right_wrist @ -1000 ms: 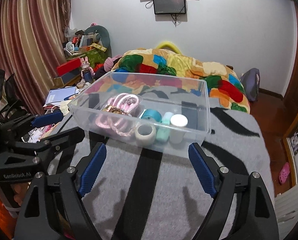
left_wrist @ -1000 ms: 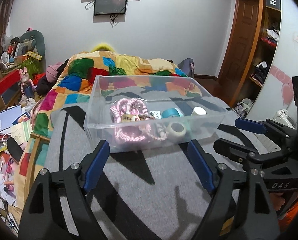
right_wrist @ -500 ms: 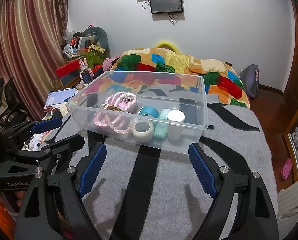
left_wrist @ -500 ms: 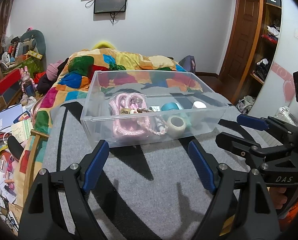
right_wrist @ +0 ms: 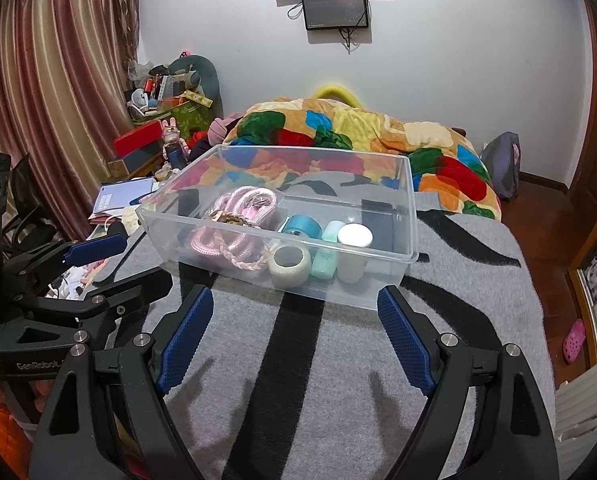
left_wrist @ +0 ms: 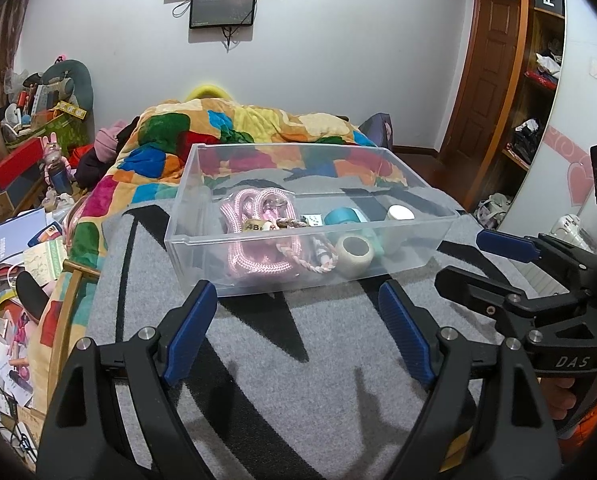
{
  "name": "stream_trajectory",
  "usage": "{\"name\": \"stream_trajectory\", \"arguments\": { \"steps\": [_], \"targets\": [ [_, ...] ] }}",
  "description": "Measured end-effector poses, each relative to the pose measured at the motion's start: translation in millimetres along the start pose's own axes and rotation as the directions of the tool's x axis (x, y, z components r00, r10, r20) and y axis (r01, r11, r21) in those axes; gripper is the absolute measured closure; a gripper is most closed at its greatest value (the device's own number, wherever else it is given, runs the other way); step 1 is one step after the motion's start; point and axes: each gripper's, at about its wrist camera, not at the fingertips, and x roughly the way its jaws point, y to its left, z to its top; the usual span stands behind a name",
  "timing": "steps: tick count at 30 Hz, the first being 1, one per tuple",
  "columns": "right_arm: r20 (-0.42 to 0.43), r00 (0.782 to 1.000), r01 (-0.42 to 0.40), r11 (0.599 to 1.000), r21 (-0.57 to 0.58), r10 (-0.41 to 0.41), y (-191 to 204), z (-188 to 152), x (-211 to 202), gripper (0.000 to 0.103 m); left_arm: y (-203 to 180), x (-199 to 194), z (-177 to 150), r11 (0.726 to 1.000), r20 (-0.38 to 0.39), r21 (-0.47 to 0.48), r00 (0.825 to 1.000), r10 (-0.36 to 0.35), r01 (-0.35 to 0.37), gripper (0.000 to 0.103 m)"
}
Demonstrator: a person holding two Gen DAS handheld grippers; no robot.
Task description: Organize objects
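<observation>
Two tongs stand wide apart and empty over the grey striped blanket [left_wrist: 298, 360], neither touching anything: the left gripper [left_wrist: 298, 320] and the right gripper [right_wrist: 294, 320], side by side. Directly ahead of both, just beyond the fingertips, sits the clear plastic bin [left_wrist: 258, 272], resting on the blanket. From left to right inside it: a pink braided cord [left_wrist: 254, 240], soft and limp, likely to trail if lifted by one strand; a white tape roll [left_wrist: 354, 252], light and best pinched across its wall; a teal tape roll [left_wrist: 340, 216] behind it; a mint case [right_wrist: 324, 262]; a white-capped jar [right_wrist: 352, 252], smooth and probably slippery. The bin appears light, rigid and thin-walled; the near rim offers the surest hold.
</observation>
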Motion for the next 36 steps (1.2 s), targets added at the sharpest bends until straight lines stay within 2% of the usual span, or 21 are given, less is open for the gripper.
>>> {"name": "stream_trajectory", "arguments": {
  "steps": [36],
  "targets": [
    [-0.001, 1.0, 0.0, 1.0, -0.001, 0.0, 1.1, -0.3, -1.2, 0.021, 0.7, 0.4, -0.1, 1.0, 0.001, -0.002, 1.0, 0.002, -0.002, 0.018]
  ]
}}
